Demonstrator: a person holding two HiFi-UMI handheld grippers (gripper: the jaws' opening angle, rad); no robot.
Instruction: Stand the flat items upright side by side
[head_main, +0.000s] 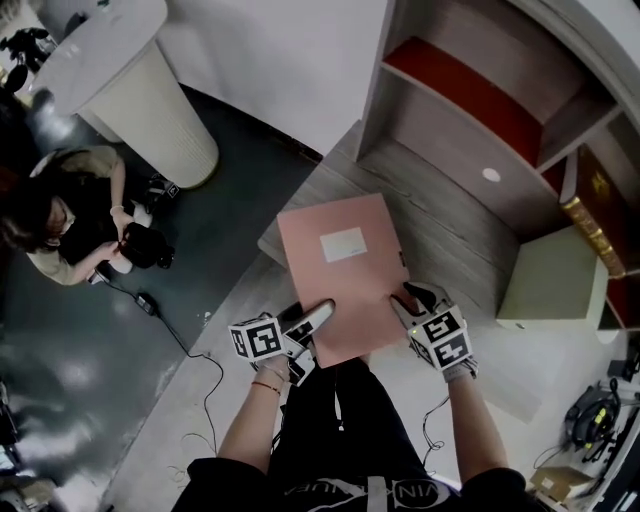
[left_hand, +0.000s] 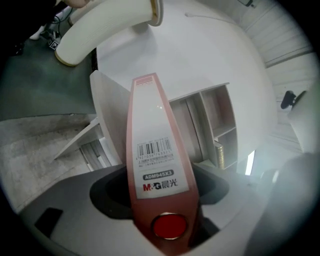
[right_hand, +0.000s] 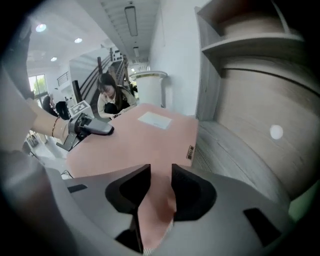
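Judging by its look, the pink file box (head_main: 340, 275) is a light, stiff board case with smooth, rather slippery covers. It lies roughly flat, label up, over the wood-grain shelf (head_main: 450, 215) before the open shelf unit; whether its far edge rests on the wood I cannot tell. Its left side is the thick spine (left_hand: 155, 165), rigid, with a barcode label and a red round insert low down: a sound place for a wide grip. Its right side looks thinner and likely gives a little, so a pinch there should sit close to the corner. A loose hold could let the box pivot or slide as it tips upright.

The left gripper (head_main: 312, 320) has its fingers (head_main: 320, 312) set wide, one above and one below the spine's near end, closed onto it. The right gripper (head_main: 415, 300) has its fingers (right_hand: 192, 190) much closer together, clamped on the box's thin near-right corner, with pink board filling the narrow gap. Further right a gold-edged book (head_main: 592, 225) stands upright in the unit
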